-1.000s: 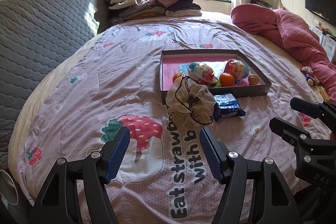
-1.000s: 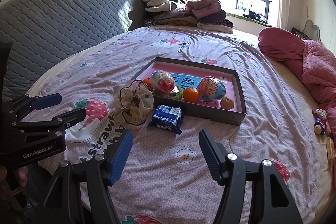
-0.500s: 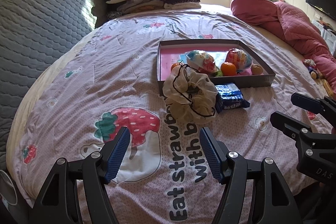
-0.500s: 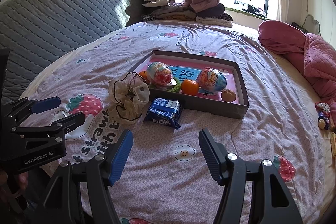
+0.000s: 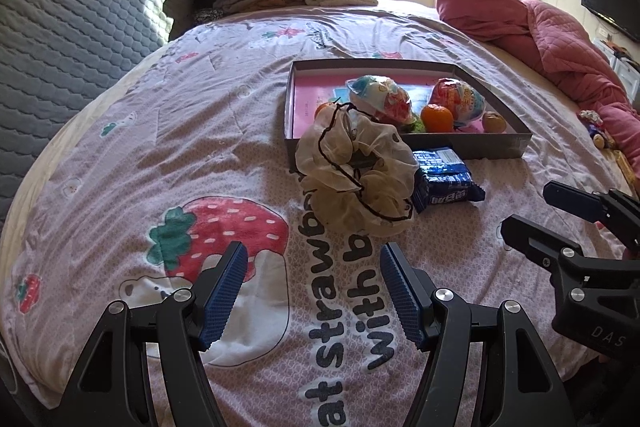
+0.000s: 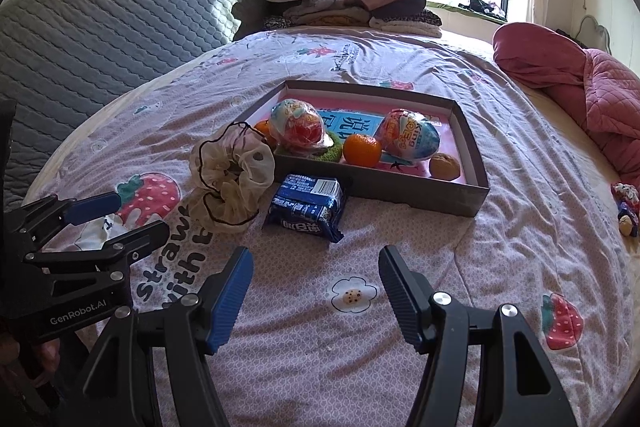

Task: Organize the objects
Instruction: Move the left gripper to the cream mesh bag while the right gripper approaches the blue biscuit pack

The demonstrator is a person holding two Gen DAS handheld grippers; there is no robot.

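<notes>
Both my grippers hang over the bedspread [image 5: 224,115], jaws wide, nothing between them. Two things lie outside the tray [image 6: 472,151]: the cream scrunchie [image 5: 356,175] and the blue snack pack [image 6: 308,205], side by side, just in front of the tray's near wall. My left gripper [image 5: 312,291] has the scrunchie straight ahead and slightly right of its centre line, near the fingertips but not between them. My right gripper [image 6: 316,291] has the snack pack straight ahead, just left of centre, apart from its fingertips. So I judge left is nearer the scrunchie and right nearer the pack. The pack's long axis runs roughly across the right gripper's view, tilted a bit, so I would likely need to turn or take it across the short side; that is a guess. The scrunchie is a soft ring with no real axis. The tray already holds two wrapped egg toys [image 6: 406,141], an orange [image 6: 362,149], a brownish round thing [image 6: 445,166] and something green [image 6: 330,151] mostly hidden under the left egg. From the left view the scrunchie covers the tray's near corner and part of the pack. Print on the pack is too small to read. A second orange behind the scrunchie is only partly visible.
</notes>
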